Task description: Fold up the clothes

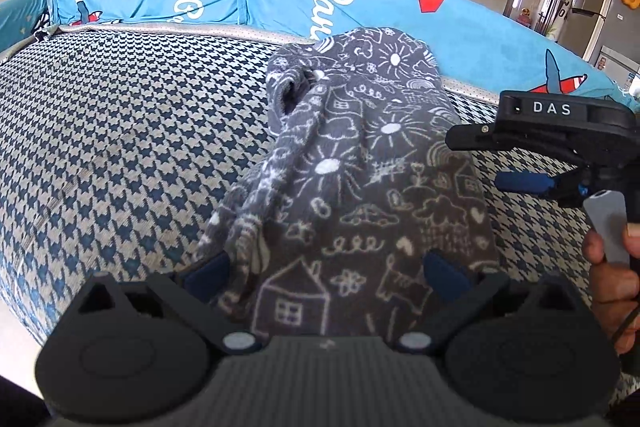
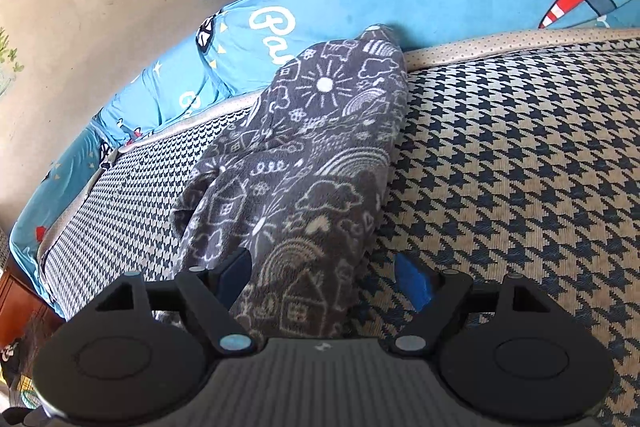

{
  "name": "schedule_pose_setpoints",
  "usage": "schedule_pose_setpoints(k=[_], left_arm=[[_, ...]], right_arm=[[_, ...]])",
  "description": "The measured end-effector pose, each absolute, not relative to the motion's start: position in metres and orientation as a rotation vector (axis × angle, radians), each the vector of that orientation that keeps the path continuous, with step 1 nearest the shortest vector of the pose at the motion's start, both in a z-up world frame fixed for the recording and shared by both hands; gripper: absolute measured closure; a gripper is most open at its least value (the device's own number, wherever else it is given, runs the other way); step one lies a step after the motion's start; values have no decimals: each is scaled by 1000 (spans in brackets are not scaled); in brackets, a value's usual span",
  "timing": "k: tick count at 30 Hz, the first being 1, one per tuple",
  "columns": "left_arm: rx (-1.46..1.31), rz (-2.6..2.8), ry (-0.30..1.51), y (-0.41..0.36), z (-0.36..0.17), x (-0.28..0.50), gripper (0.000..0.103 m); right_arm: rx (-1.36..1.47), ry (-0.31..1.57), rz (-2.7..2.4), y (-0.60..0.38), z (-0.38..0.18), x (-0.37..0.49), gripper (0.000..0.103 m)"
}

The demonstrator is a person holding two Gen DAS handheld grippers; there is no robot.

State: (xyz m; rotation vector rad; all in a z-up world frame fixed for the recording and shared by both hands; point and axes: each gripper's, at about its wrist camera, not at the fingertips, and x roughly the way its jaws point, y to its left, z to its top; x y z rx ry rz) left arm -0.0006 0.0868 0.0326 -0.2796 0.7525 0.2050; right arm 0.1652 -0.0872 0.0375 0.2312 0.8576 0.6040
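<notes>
The grey doodle-print garment [image 1: 360, 163] lies in a long narrow strip on the houndstooth bed [image 1: 120, 147], its far end against the blue cushion [image 1: 460, 27]. My left claw [image 1: 328, 271] gapes wide over the near end, gripping nothing; my right claw [image 2: 324, 271] is as wide, the cloth's edge between its fingers, unpinched. I judge it lengthwise-folded, or merely bunched; which, I cannot settle. Any grasp needs both near corners. The left view alone shows the right claw side-on and my hand [image 1: 612, 267]; the right alone shows the wall [image 2: 80, 7].
</notes>
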Motion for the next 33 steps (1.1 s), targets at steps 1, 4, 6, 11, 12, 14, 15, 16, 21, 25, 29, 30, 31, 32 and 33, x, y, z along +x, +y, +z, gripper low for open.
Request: schedule_pose_setpoints(k=[1, 4, 6, 11, 12, 14, 15, 16, 21, 25, 29, 30, 31, 32, 33], left_arm=[[-276, 194, 752, 86, 34, 4, 0], [-245, 159, 739, 84, 41, 18, 0], [-211, 134, 729, 83, 47, 28, 0], [-166, 83, 719, 87, 54, 54, 0], [-169, 79, 717, 89, 53, 58, 0], [-174, 77, 716, 92, 51, 66, 0], [-177, 77, 715, 93, 50, 71, 0], [-186, 74, 717, 95, 49, 75, 0], [-259, 56, 744, 103, 42, 93, 0], [-298, 60, 778, 107, 37, 104, 0], [-295, 73, 799, 109, 34, 107, 0], [-297, 82, 801, 110, 33, 107, 0], [-306, 87, 803, 112, 33, 107, 0], [-320, 89, 803, 113, 32, 108, 0], [-334, 91, 803, 115, 33, 108, 0]], right_arm=[[243, 860, 594, -89, 37, 169, 24], [269, 856, 576, -92, 37, 176, 24], [289, 850, 565, -94, 37, 181, 24], [340, 849, 551, -99, 36, 194, 23], [349, 848, 550, -100, 36, 197, 23], [364, 839, 550, -100, 35, 203, 23], [369, 836, 548, -99, 35, 207, 23], [374, 832, 547, -98, 35, 210, 23], [396, 827, 541, -92, 29, 231, 23], [420, 814, 553, -90, 24, 250, 23], [446, 798, 571, -89, 18, 268, 23], [453, 794, 576, -89, 16, 272, 23], [460, 790, 582, -89, 14, 276, 22], [467, 787, 587, -89, 12, 281, 22], [476, 789, 591, -89, 10, 285, 22]])
